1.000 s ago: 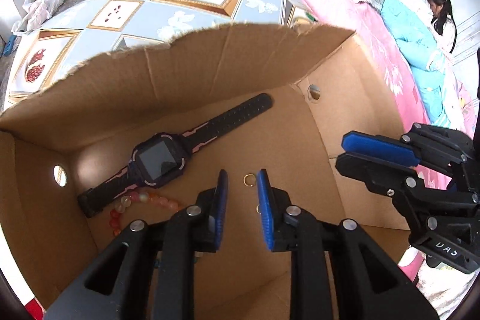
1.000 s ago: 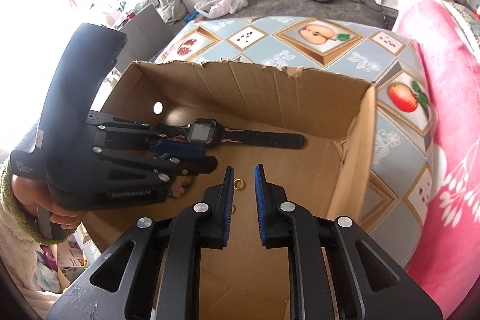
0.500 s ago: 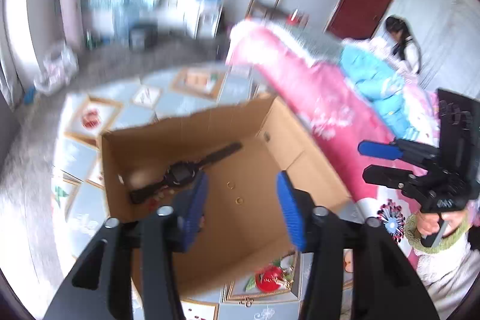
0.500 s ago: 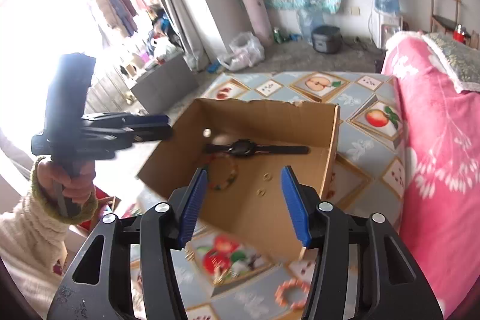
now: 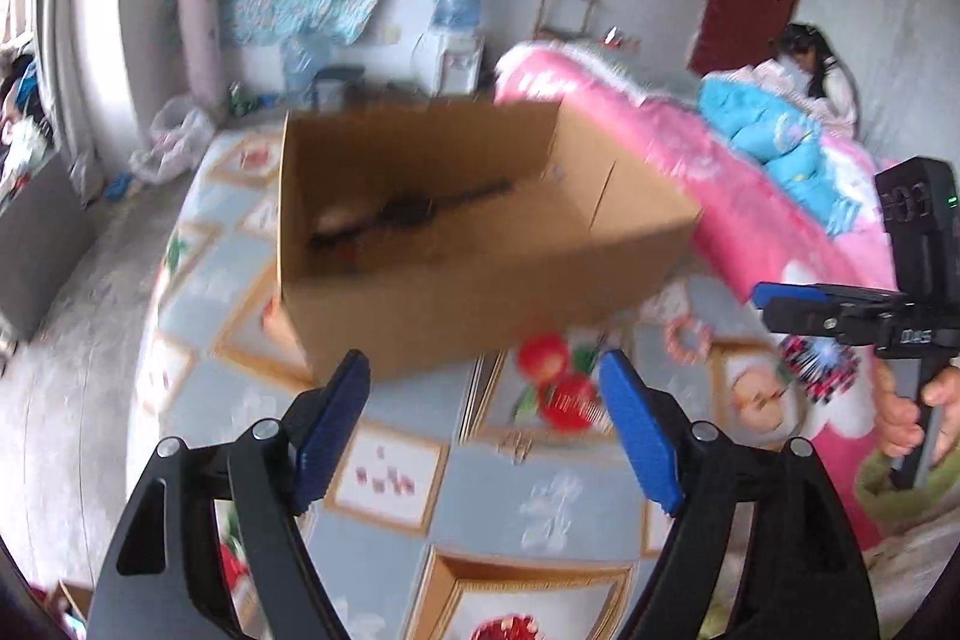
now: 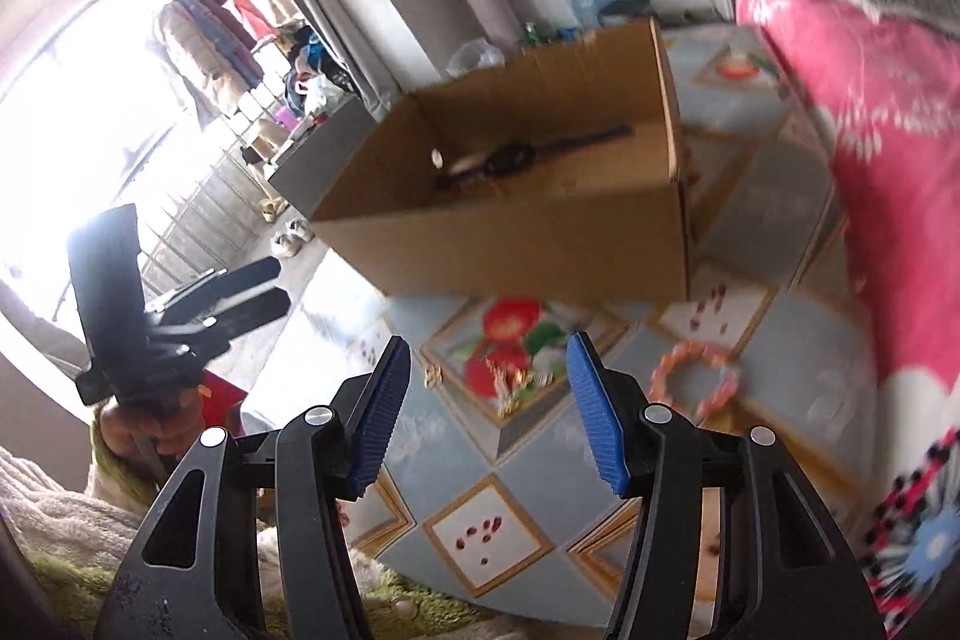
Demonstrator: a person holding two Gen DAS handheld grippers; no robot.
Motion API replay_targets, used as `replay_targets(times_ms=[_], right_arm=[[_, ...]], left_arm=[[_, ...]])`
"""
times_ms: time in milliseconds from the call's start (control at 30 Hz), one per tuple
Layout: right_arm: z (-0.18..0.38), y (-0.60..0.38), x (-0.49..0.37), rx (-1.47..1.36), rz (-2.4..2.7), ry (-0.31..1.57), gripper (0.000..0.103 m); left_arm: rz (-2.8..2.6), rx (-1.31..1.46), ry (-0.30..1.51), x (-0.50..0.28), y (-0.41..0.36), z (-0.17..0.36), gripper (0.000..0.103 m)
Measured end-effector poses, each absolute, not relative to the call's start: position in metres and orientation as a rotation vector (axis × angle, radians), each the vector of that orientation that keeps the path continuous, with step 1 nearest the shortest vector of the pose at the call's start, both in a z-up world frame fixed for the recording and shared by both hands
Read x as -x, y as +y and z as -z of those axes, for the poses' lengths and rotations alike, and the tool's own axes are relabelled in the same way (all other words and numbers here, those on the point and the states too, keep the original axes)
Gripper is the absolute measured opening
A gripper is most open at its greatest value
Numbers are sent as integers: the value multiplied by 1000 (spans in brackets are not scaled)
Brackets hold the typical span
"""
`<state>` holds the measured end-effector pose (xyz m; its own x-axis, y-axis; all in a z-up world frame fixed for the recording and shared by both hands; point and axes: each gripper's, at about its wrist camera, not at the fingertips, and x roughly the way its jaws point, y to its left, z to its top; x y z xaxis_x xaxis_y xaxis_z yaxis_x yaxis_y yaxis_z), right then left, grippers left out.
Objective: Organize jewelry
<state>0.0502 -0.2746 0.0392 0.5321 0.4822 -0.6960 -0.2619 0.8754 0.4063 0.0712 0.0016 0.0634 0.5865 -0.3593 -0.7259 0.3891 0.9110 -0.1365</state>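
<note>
An open cardboard box (image 5: 480, 280) (image 6: 540, 232) stands on the fruit-patterned tablecloth (image 5: 540, 514) (image 6: 774, 340). A black watch (image 5: 414, 211) (image 6: 516, 157) lies inside it. A pink bead bracelet (image 6: 696, 376) (image 5: 687, 337) and a small gold piece (image 6: 507, 394) (image 5: 519, 445) lie on the cloth in front of the box. My left gripper (image 5: 486, 436) is open and empty, held back above the cloth. My right gripper (image 6: 489, 406) is open and empty, also in front of the box.
A pink blanket (image 5: 750, 196) (image 6: 870, 148) covers the bed to the right. A person (image 5: 810, 58) sits at the far right. A water dispenser (image 5: 456, 34) and bags stand by the far wall. The table edge falls off at the left.
Both grippers have pulled back out of the box and away from it, and both have opened wide. The rings and watch stay in the box.
</note>
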Motion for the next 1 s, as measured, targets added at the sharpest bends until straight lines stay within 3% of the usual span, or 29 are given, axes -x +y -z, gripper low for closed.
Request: replay_targets(times_ms=[233,433,733,900,1000], right_arm=[[3,-253,-38,-225,-411,1004,52],[23,-231,-35,-144,-387,1059,44],[34,-210,-47,-9,-363,1075,32],[37,-202,-55,40,-352,1071,31],[41,-198,-61,67,-347,1072,23]], left_arm=[[381,-115,912,-58,-10,-2,77],[411,-134,957,-56,-23,28,77],[423,-211,936,-62,-29,41,77],[423,-208,945,-64,-28,44,77],[425,-223,935,-65,-29,46,77]])
